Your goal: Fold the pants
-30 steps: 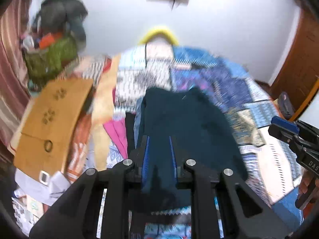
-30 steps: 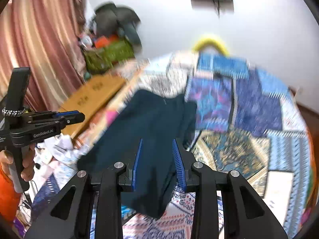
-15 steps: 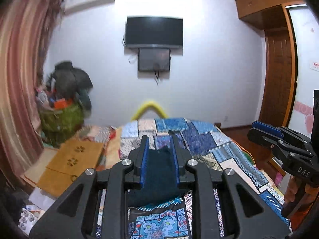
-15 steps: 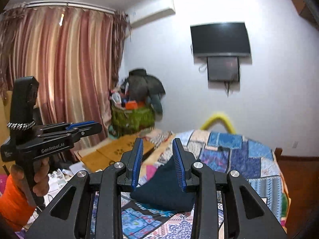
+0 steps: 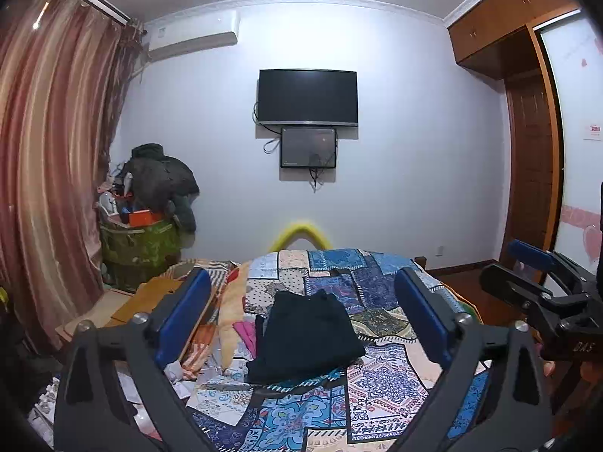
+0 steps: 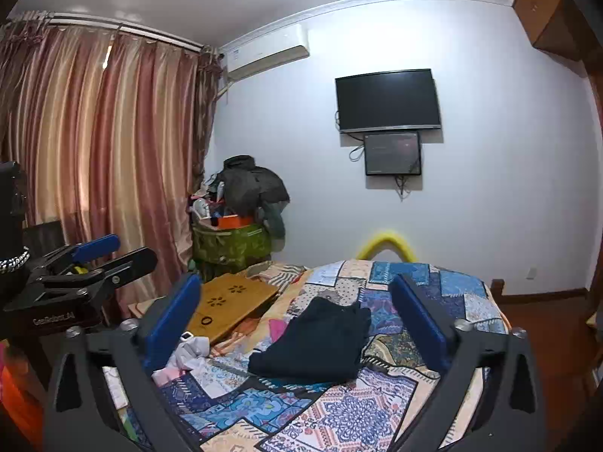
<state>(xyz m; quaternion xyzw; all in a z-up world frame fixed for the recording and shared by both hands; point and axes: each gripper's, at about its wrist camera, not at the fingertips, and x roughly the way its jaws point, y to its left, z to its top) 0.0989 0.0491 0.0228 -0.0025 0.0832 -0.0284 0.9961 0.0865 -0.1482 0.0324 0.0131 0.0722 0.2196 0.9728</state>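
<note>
The dark pants [image 5: 307,335] lie folded in a compact stack on the patchwork bedspread [image 5: 380,380]; they also show in the right wrist view [image 6: 316,342]. My left gripper [image 5: 301,320] is open and empty, held back from the bed and well above the pants. My right gripper [image 6: 294,320] is open and empty too, at a similar distance. Each gripper shows in the other's view: the right one at the right edge [image 5: 542,293], the left one at the left edge [image 6: 79,275].
A wooden lap desk [image 6: 230,305] and loose papers and cloths [image 6: 184,354] lie on the bed's left side. A green hamper piled with clothes [image 6: 233,241] stands by the curtain [image 6: 94,150]. A TV [image 5: 307,96] hangs on the far wall. A wooden wardrobe [image 5: 527,150] is at right.
Both grippers opened wide and let go of the pants, then pulled back and tilted up from the bed. The pants now lie folded on the bedspread.
</note>
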